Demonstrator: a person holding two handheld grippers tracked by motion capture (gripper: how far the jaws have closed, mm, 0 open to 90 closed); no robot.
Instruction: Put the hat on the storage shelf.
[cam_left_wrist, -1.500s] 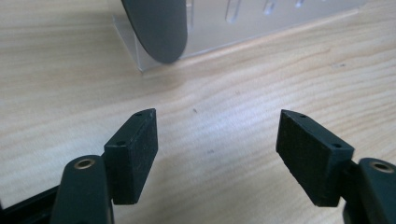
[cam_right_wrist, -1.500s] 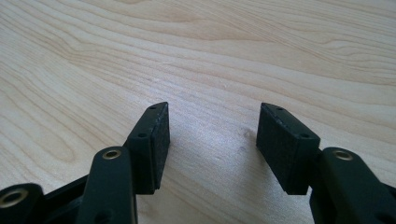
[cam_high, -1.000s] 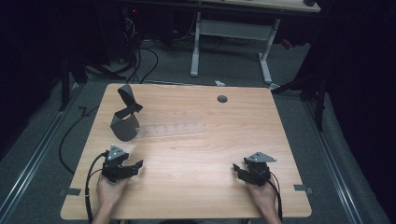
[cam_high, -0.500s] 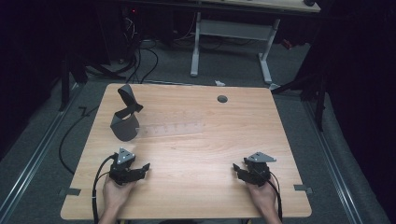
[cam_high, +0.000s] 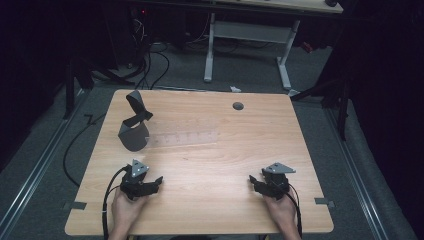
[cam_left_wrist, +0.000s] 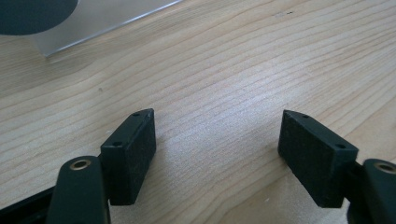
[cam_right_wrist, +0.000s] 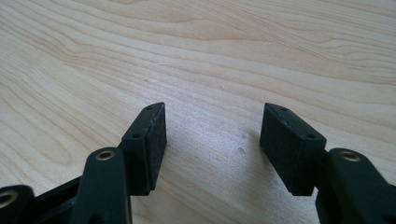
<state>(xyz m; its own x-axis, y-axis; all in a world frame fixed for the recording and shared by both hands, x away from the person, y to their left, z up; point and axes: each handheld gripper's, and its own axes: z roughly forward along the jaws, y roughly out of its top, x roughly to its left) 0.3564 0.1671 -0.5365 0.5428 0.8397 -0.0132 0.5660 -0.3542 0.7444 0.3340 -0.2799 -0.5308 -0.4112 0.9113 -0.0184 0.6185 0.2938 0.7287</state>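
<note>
Grey holder (cam_high: 134, 131) — well beyond left hand-held gripper (cam_high: 150, 184)

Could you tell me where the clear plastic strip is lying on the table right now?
In the high view the clear plastic strip lies flat left of the table's middle, its left end beside the grey holder.

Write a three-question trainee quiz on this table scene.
1. True or false: the left gripper holds the clear strip.
2. What is between the right gripper's jaws? A) a grey holder B) only bare table C) a cable
3. Which thing stands at the clear strip's left end in the high view?

Key:
1. False; its jaws are open over bare table.
2. B.
3. The grey holder.
</note>
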